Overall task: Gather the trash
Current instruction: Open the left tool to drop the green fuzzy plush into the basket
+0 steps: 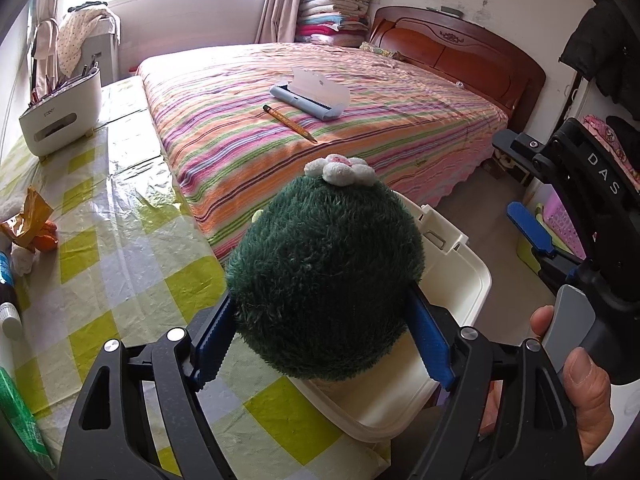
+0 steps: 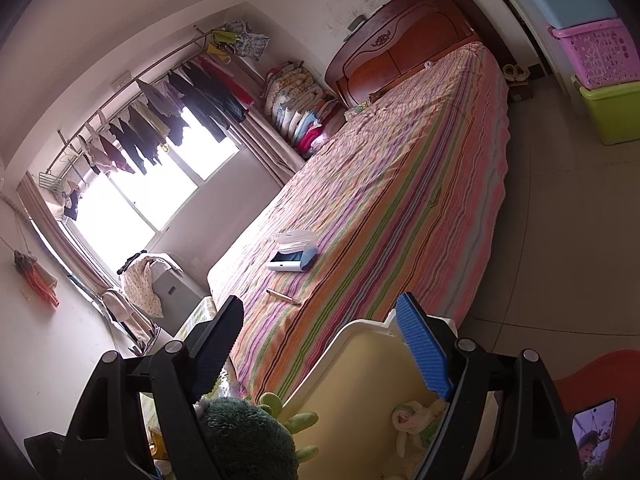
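Holding a round, fuzzy dark-green plush toy with a white flower on top (image 1: pixel 326 276), the left gripper (image 1: pixel 320 344) has its two blue pads pressed into the toy's soft sides. The toy hangs right over a cream-white plastic bin with an open top (image 1: pixel 460 280), which stands between the table and the bed. So the toy is above the bin but not inside it yet.

The right gripper (image 2: pixel 320 350) is wide apart and has nothing in it. Its pads point out over the bin's far rim, and the person's hand (image 1: pixel 580 384) holds its grey handle.

Down in the bin I can see a small crumpled white and green bundle (image 2: pixel 416 420), so at least one thing seems to be in there already.

Some work looks left. On the table with the yellow and white checked plastic cloth (image 1: pixel 120 240) lies a crinkly orange wrapper (image 1: pixel 30 224), and that looks like trash to pick up. A yellow pencil (image 1: pixel 290 123) and a pale-blue open case (image 1: pixel 308 98) lie on the striped bedspread (image 1: pixel 360 128); I can't tell if those count as trash.

I think the job is about in the middle.
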